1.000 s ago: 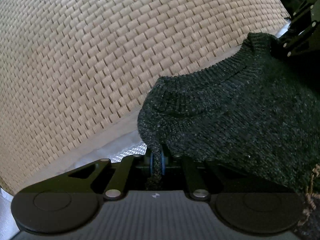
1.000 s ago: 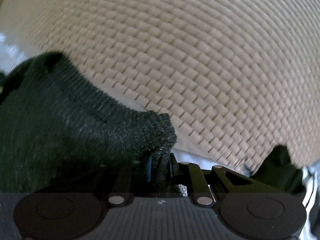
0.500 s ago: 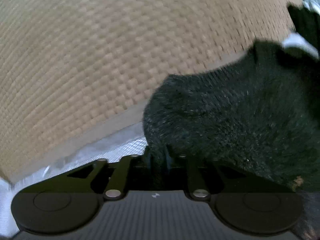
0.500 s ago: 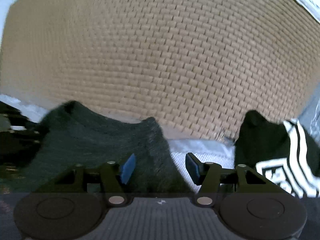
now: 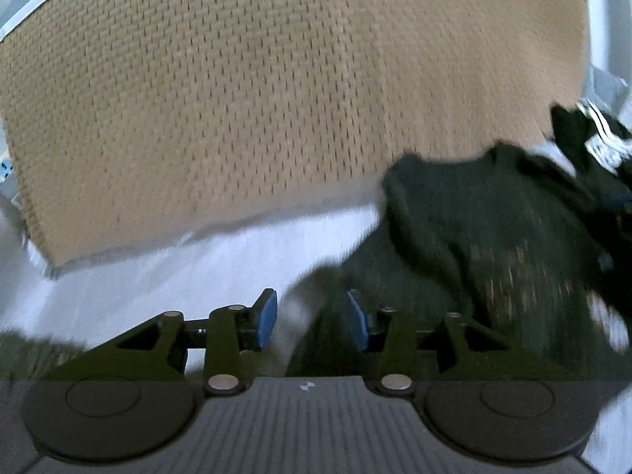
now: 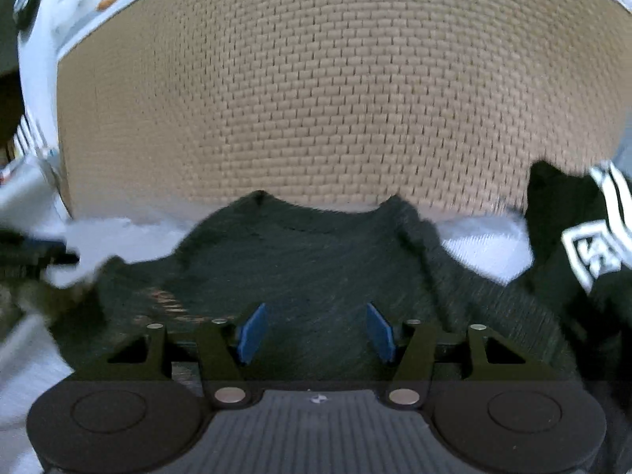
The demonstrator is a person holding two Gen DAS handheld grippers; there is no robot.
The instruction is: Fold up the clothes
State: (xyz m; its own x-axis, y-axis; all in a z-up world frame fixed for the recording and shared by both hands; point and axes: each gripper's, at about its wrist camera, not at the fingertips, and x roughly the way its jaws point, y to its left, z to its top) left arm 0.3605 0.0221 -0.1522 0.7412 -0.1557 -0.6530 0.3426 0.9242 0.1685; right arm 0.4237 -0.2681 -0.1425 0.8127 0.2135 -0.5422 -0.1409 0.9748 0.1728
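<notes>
A dark grey knitted sweater (image 6: 316, 260) lies on the white sheet (image 5: 221, 260), its collar end against the edge of the woven tan mat (image 6: 316, 98). In the right wrist view my right gripper (image 6: 315, 331) hovers over the sweater's middle, open, its blue pads (image 6: 252, 331) wide apart and pressing nothing. In the left wrist view the sweater (image 5: 493, 237) fills the right side. My left gripper (image 5: 312, 320) is above the sweater's left edge, its jaws opening, with only cloth lying below the gap, not gripped.
A black garment with white stripes and a white print (image 6: 592, 245) lies to the right of the sweater, also seen as the striped garment (image 5: 592, 138). The tan mat (image 5: 276, 79) stretches far behind. White bedding surrounds it. Both views are motion-blurred.
Both grippers let go of the sweater's edges and opened. Both pulled back and rose, so the sweater now lies flat below them and more of the mat shows.
</notes>
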